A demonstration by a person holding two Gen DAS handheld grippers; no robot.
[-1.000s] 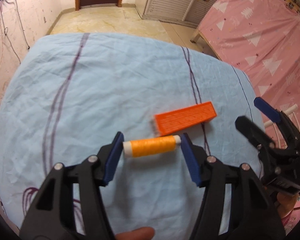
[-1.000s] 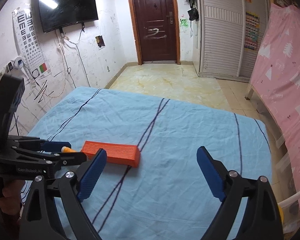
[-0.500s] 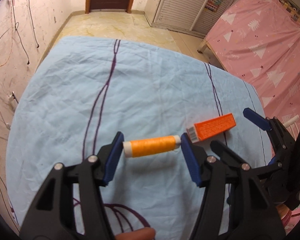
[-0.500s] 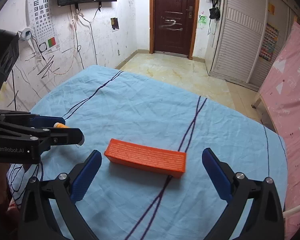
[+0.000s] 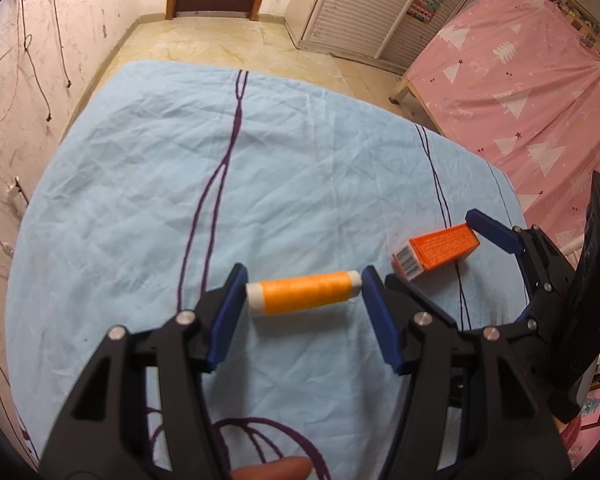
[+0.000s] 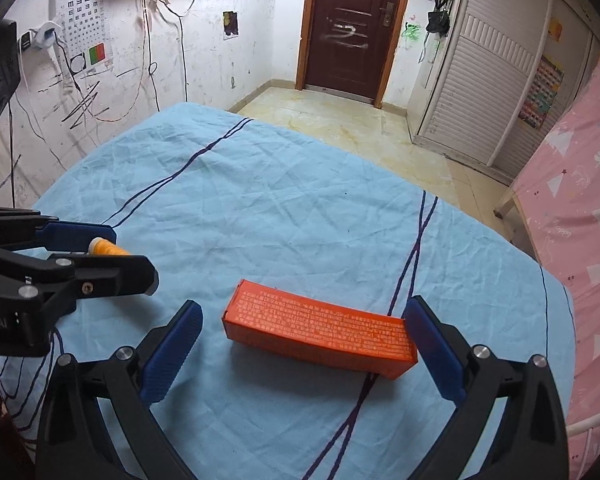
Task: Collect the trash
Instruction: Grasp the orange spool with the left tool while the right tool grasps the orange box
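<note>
An orange thread spool [image 5: 304, 293] with white ends hangs above the blue sheet, and my left gripper [image 5: 304, 280] is shut on it end to end. In the right wrist view that spool [image 6: 104, 249] peeks out of the left gripper [image 6: 128, 254] at the far left. An orange carton [image 6: 320, 334] lies flat on the sheet. My right gripper [image 6: 304, 312] stands wide open astride it, the right pad close against the carton's end and the left pad clear of it. From the left wrist view, the carton [image 5: 436, 252] sits inside the right gripper [image 5: 444, 256].
The light blue bed sheet [image 6: 300, 208] with dark stripes covers the work surface. A pink-covered bed [image 6: 580, 220] stands close on the right. Beyond the sheet lie a tiled floor [image 6: 340, 120], a brown door and a white wardrobe [image 6: 484, 92].
My right gripper has moved in and down over the orange carton, which now sits between its fingers. My left gripper has drifted away from the carton, still holding the spool.
</note>
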